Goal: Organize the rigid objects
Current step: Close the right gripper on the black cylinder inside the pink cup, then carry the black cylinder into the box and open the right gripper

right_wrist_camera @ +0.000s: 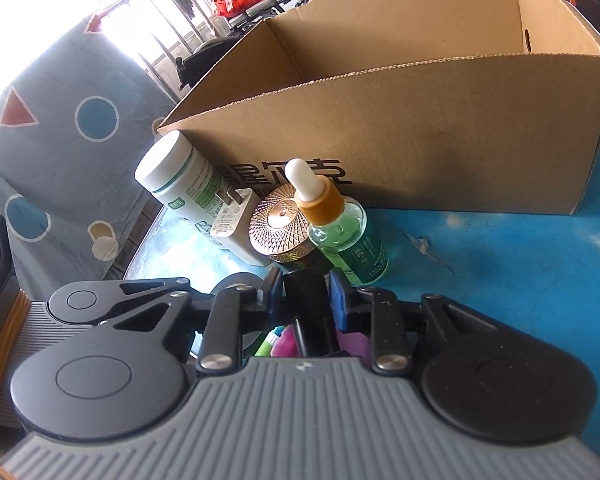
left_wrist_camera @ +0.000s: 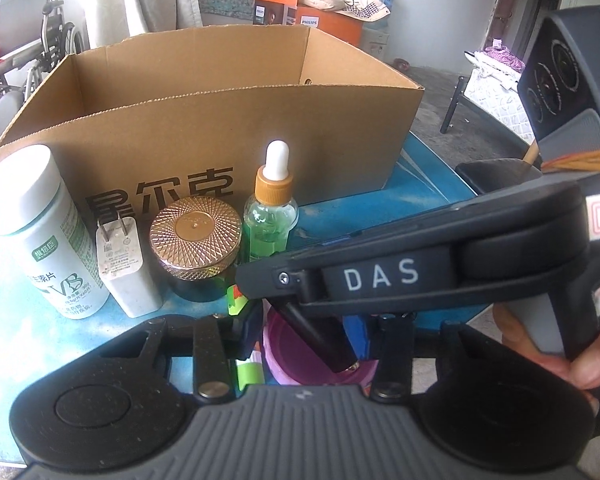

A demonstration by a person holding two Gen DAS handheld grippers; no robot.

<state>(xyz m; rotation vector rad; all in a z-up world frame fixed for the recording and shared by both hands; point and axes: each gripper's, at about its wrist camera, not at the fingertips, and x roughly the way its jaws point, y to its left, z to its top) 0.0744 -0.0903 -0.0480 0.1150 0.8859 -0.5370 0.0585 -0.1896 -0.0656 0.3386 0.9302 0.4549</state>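
Tube: a black tube [right_wrist_camera: 306,320] stood tilted in a purple cup [left_wrist_camera: 296,364], at the near edge of the surface [left_wrist_camera: 380,216], in front of the row of small things.
Right jaws: the right gripper [right_wrist_camera: 305,292] was closed on the tube, one black finger and one blue pad pressed to its sides.
Right gripper writing: "DAS" in white capitals on its side; a white tag further back, unreadable.
Left jaws: the left gripper [left_wrist_camera: 306,326] was closed around the cup, a finger against each side.
Beside the cup: a green-and-white item [left_wrist_camera: 250,372], partly hidden; no writing to be made out.
Hand: a hand [left_wrist_camera: 560,360] held the right gripper's grip.
Dropper [left_wrist_camera: 270,216]: upright, green liquid, white bulb, amber collar; green label, too small to read.
Jar [left_wrist_camera: 196,236]: dark glass, gold patterned lid, just left of the dropper.
Charger [left_wrist_camera: 124,264]: white, prongs up, grey print unreadable, left of the jar.
Bottle [left_wrist_camera: 40,232]: white, green label, large "VB" and Chinese text; far left of the row.
Box [left_wrist_camera: 260,132]: open cardboard, behind the row; black Chinese print ending "尔克".
Background: an orange carton [left_wrist_camera: 312,22] marked "PHILIPS".
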